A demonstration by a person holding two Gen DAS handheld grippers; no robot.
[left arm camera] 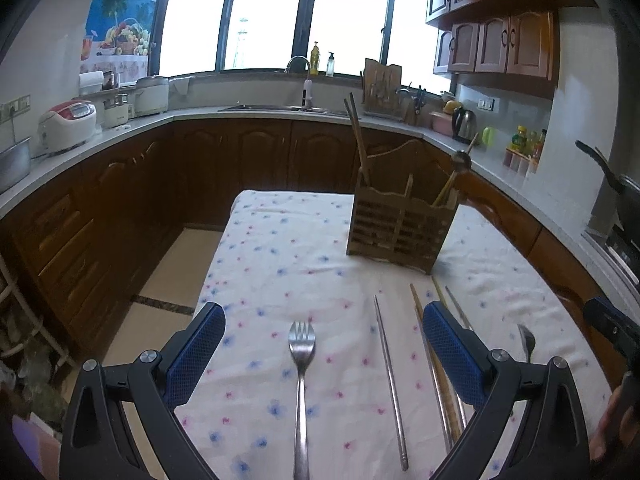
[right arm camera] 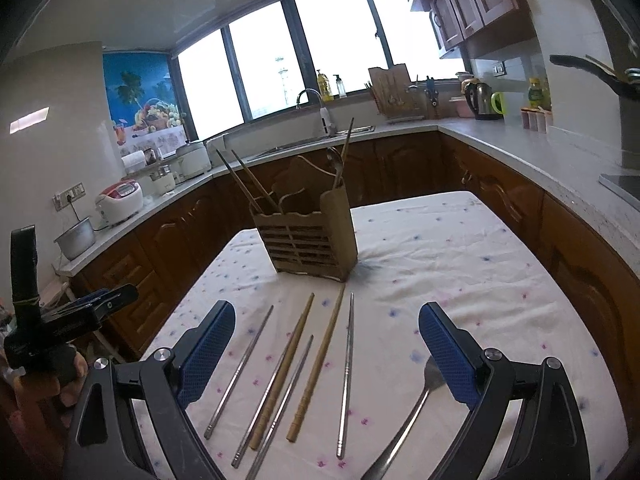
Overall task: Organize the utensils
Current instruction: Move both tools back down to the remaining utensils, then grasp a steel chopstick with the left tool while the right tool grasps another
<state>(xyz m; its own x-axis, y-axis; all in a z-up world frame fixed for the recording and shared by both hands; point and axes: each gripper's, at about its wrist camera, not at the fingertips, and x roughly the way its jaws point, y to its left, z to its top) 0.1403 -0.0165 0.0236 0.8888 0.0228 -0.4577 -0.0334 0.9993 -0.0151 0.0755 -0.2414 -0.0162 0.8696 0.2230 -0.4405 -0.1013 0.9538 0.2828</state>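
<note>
A wooden slatted utensil holder (left arm camera: 400, 226) stands on the floral tablecloth (left arm camera: 280, 248), with chopsticks and a ladle in it; it also shows in the right wrist view (right arm camera: 310, 236). My left gripper (left arm camera: 324, 344) is open above a metal fork (left arm camera: 302, 384) that lies between its fingers. A metal chopstick (left arm camera: 390, 376) and wooden chopsticks (left arm camera: 434, 364) lie to the right, and a spoon (left arm camera: 527, 342) further right. My right gripper (right arm camera: 326, 346) is open above several metal chopsticks (right arm camera: 347, 376) and wooden chopsticks (right arm camera: 318, 364). A metal spoon (right arm camera: 416, 408) lies by its right finger.
Kitchen counters with dark wood cabinets (left arm camera: 240, 152) wrap around the table. Rice cookers (left arm camera: 68, 124), a sink with faucet (left arm camera: 298, 80), a kettle (right arm camera: 480, 100) and a pan (left arm camera: 616, 184) stand on them. The left gripper's body (right arm camera: 68, 320) shows at the right view's left edge.
</note>
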